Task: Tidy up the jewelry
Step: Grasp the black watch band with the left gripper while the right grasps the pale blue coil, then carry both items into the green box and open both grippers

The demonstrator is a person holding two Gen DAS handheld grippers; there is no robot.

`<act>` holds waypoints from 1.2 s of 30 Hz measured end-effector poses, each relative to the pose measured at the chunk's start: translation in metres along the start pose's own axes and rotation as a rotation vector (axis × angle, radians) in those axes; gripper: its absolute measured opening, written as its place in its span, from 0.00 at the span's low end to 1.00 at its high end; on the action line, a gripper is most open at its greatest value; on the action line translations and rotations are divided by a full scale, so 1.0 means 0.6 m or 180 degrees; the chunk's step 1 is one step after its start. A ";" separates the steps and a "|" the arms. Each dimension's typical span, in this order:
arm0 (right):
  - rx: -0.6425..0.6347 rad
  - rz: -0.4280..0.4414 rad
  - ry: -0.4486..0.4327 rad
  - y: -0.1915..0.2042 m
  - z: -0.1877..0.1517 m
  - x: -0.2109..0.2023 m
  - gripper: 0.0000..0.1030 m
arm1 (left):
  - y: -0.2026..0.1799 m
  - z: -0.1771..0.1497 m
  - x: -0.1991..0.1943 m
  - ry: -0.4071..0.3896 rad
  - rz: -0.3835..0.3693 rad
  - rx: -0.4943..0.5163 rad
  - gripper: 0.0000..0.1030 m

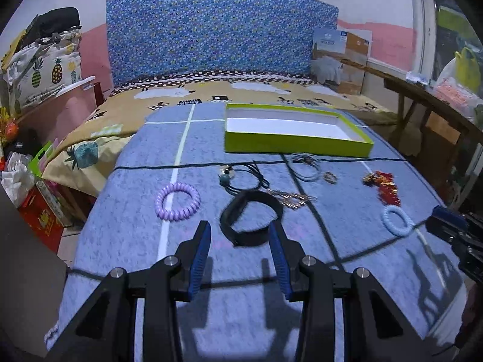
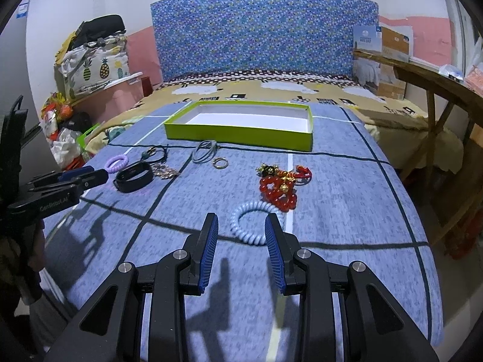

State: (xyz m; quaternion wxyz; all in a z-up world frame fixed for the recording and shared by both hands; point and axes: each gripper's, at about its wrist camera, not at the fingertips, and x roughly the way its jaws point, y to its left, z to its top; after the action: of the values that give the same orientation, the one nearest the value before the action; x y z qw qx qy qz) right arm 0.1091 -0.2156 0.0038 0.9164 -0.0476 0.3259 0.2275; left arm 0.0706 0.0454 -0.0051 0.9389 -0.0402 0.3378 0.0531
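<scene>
**Jewelry spread on the blue cloth, green box waiting bare**

Jewelry lies loose across the blue cloth on my bench (image 1: 126,226), none of it in the box yet, as far as I can see. Going left to right: the purple coil bracelet (image 1: 177,201) sits alone at the far left. It looks springy and light, so I would pinch one side of the coil, not the whole ring. Next, my left gripper (image 1: 240,236) hovers with its fingers apart, just short of the black band (image 1: 251,222). That band looks like a stiff, rubbery loop standing partly on edge; its near rim seems the best place to grip. Behind it lie a dark cord necklace with beads (image 1: 231,176) and a gold chain piece (image 1: 291,200), both limp and likely to trail or snag. Further right are the thin grey bangles (image 1: 303,166) and a small ring (image 1: 330,177), which I judge slippery and hard to catch flat on cloth. Then come the red bead piece (image 2: 277,191), loose and knobbly, and the pale blue coil bracelet (image 2: 256,223) just before my right gripper (image 2: 241,232), whose fingers are also spread and hold nothing; its far edge touches the red beads.

The green box (image 2: 238,134) stands at the back of the cloth, open, showing only a white floor.
</scene>
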 end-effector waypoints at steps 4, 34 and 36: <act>0.0088 0.0015 0.0126 -0.016 0.014 0.027 0.32 | 0.004 0.013 0.038 0.0174 0.0040 0.0058 0.40; 0.0078 -0.0024 0.0620 -0.039 0.013 0.077 0.09 | -0.005 0.024 0.073 0.0570 0.0012 0.0177 0.15; 0.0077 0.0005 0.0577 -0.035 0.015 0.071 0.09 | -0.005 0.021 0.065 0.0537 -0.0025 0.0155 0.13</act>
State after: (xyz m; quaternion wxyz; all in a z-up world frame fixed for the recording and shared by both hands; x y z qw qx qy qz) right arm 0.1528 -0.2160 -0.0170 0.8835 -0.0567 0.4102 0.2190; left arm 0.1089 0.0465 -0.0200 0.9080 -0.0231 0.4167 0.0375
